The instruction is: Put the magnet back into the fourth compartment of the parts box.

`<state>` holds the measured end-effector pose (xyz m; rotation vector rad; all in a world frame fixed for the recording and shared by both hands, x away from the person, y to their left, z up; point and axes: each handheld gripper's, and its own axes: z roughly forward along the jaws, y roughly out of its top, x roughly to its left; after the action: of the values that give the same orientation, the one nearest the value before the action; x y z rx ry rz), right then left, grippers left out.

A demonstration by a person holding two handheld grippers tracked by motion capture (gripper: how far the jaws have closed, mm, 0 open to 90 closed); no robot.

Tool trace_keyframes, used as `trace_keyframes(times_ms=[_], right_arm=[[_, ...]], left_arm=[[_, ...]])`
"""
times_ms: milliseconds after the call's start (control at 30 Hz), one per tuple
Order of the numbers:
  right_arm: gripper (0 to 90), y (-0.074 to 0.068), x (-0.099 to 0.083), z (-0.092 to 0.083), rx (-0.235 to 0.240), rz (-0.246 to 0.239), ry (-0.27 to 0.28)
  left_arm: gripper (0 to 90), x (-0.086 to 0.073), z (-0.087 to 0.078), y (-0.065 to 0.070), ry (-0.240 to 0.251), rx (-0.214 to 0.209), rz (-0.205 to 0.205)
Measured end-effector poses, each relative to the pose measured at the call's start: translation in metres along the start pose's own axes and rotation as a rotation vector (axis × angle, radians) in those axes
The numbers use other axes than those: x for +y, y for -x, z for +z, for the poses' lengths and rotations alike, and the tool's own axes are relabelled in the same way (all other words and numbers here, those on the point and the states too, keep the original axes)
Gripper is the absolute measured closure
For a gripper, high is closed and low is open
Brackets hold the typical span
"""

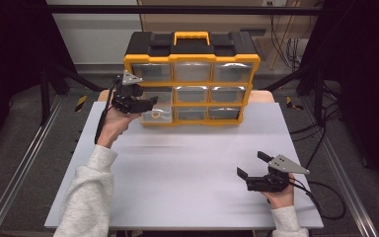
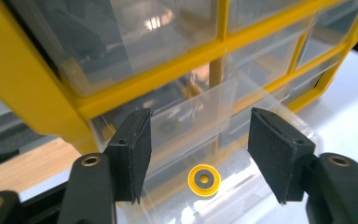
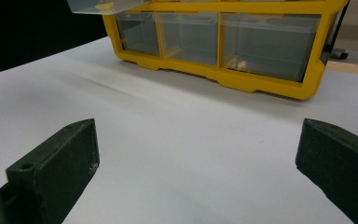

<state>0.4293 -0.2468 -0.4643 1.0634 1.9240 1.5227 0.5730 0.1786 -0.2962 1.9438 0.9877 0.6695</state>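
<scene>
A yellow and black drawer cabinet [image 1: 191, 74] with clear drawers stands at the back of the white table [image 1: 187, 163]. Its left drawer [image 1: 157, 114] in the lower rows is pulled out; a small yellow ring with a dark centre [image 2: 204, 179] lies inside it. My left gripper [image 1: 148, 102] hovers open just above that drawer, its jaws either side of the ring in the left gripper view, nothing held. My right gripper [image 1: 251, 165] rests open and empty over the table at the front right, pointing toward the cabinet [image 3: 223, 42].
The cabinet has a yellow handle [image 1: 191, 37] on its black lid. A wooden board [image 1: 262, 96] shows behind the cabinet. Black frame bars and cables [image 1: 321, 197] run along the table's sides.
</scene>
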Motion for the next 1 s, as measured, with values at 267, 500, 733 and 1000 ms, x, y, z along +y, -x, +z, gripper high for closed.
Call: trace_keyframes(times_ms=[267, 500, 733, 1000], right_arm=[[0.0, 0.0, 0.0, -0.001, -0.004, -0.002, 0.006], [0.0, 0.0, 0.0, 0.0, -0.005, 0.002, 0.007], [0.0, 0.0, 0.001, -0.001, -0.006, 0.011, 0.013], [0.0, 0.0, 0.001, -0.002, -0.011, 0.014, 0.014]], left_arm=[[23.0, -0.002, -0.029, 0.003, 0.096, -0.08, -0.003], [11.9, -0.01, -0.048, 0.003, 0.157, -0.11, -0.02], [4.9, -0.022, -0.064, 0.01, 0.202, -0.142, -0.002], [2.2, -0.046, -0.074, 0.021, 0.223, -0.171, 0.019]])
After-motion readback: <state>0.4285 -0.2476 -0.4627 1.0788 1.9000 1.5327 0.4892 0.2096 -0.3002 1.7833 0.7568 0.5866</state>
